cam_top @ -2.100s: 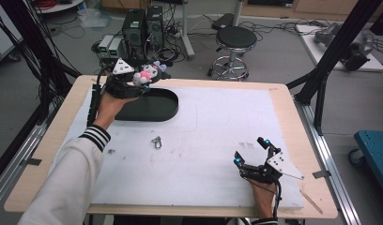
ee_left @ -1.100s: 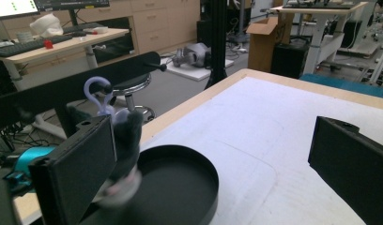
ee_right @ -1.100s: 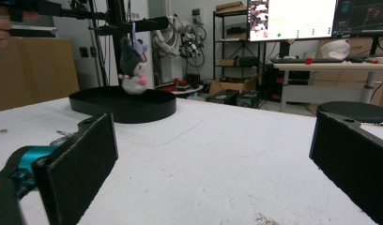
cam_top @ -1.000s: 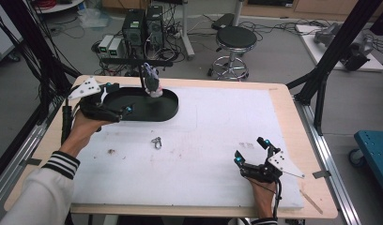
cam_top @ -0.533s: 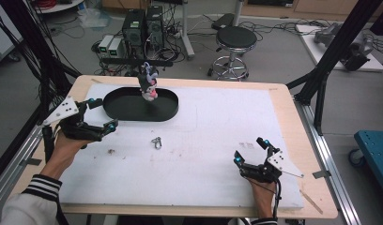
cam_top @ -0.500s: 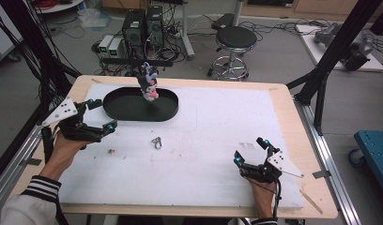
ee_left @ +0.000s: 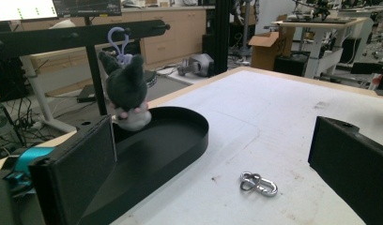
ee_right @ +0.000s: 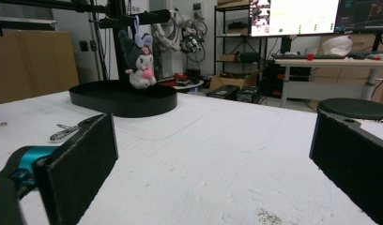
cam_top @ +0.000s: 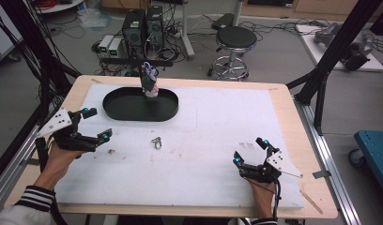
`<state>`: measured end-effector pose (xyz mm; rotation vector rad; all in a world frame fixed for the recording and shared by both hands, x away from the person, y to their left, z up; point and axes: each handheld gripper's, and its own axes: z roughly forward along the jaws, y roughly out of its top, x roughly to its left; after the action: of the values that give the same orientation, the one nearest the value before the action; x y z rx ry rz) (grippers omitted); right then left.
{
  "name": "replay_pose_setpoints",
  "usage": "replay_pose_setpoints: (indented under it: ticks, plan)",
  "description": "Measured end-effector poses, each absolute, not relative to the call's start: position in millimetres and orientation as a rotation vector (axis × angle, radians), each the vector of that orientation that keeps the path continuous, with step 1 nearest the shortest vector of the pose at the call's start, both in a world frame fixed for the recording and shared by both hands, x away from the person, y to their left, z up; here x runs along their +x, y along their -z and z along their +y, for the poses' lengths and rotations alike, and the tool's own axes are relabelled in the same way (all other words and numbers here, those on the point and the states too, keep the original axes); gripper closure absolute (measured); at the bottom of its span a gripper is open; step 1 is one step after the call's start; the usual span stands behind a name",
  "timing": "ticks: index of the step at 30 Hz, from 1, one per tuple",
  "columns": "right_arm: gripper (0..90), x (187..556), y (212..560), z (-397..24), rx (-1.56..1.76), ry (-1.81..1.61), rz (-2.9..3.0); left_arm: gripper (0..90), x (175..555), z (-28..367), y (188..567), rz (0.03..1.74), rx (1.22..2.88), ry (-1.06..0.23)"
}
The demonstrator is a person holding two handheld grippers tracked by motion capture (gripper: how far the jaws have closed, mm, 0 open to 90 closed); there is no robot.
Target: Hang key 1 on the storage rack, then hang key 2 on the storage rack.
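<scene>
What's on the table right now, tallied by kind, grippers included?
Plush toy, hanging on the bar above the tray's far rim: 1
Black oval tray: 1
Metal clip: 1
Grippers, both open: 2, left gripper and right gripper
Total: 5

A plush toy (cam_top: pixel 150 81) stands at the far rim of the black oval tray (cam_top: pixel 119 108). The left gripper (cam_top: pixel 95 125) hovers near the table's left edge, jaws apart — empty. A metal clip (cam_top: pixel 156 142) lies between tray and front edge. The right gripper (cam_top: pixel 248 151) rests front right — also spread.
</scene>
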<state>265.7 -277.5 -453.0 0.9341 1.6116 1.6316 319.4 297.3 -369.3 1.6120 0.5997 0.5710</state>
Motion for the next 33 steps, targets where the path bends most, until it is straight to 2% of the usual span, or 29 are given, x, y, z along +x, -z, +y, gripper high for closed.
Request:
replay_pose_setpoints:
  ticks: [21, 33]
  plan:
    - [0.7, 264.1, 453.8, -276.7, 0.904, -1.628, 1.611, 1.7, 320.8, 297.3, 367.1, 0.609, 1.635, -0.579]
    - [0.7, 263.6, 453.9, -276.3, 0.909, -1.629, 1.615, 1.7, 331.6, 267.3, 353.4, 0.548, 1.788, -0.562]
